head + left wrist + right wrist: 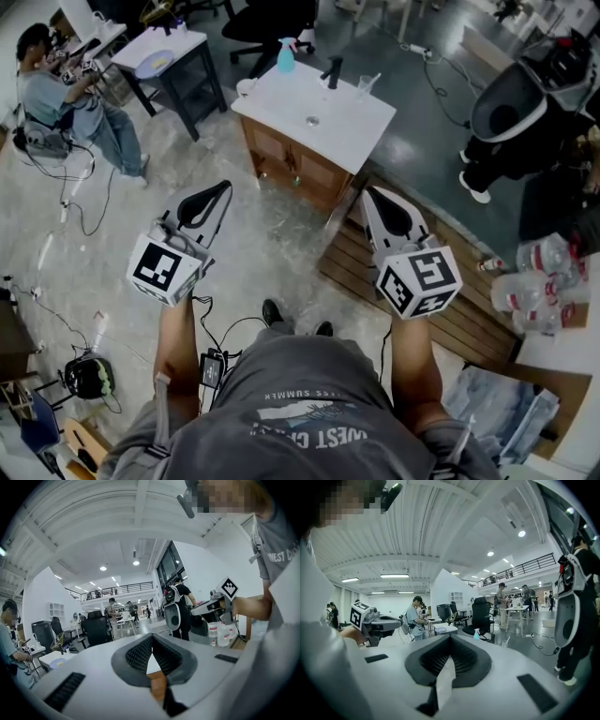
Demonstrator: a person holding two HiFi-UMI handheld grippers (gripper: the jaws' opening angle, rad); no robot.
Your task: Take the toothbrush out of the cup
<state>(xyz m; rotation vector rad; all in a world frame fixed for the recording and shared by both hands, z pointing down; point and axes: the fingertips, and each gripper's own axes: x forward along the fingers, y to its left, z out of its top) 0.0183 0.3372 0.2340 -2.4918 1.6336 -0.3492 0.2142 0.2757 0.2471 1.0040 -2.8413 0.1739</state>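
A clear cup point(367, 86) stands at the far right of the white-topped wooden cabinet point(281, 94), with a thin toothbrush leaning in it, too small to see in detail. The right gripper view shows the same cup point(505, 641) low in the distance. My left gripper point(219, 190) and right gripper point(371, 195) are held side by side in the air in front of the cabinet, well short of the cup. Both point toward the cabinet. Each has its jaws shut with nothing between them, as the left gripper view point(152, 637) and the right gripper view point(450, 638) also show.
A blue spray bottle point(286, 56) and a black faucet point(333, 71) stand on the cabinet top. A wooden pallet point(469, 309) lies on the floor at right, with water bottles point(534, 281) and a black-and-white robot point(511, 112) beyond. A seated person point(66, 103) and a dark table point(173, 56) are at left. Cables cross the floor.
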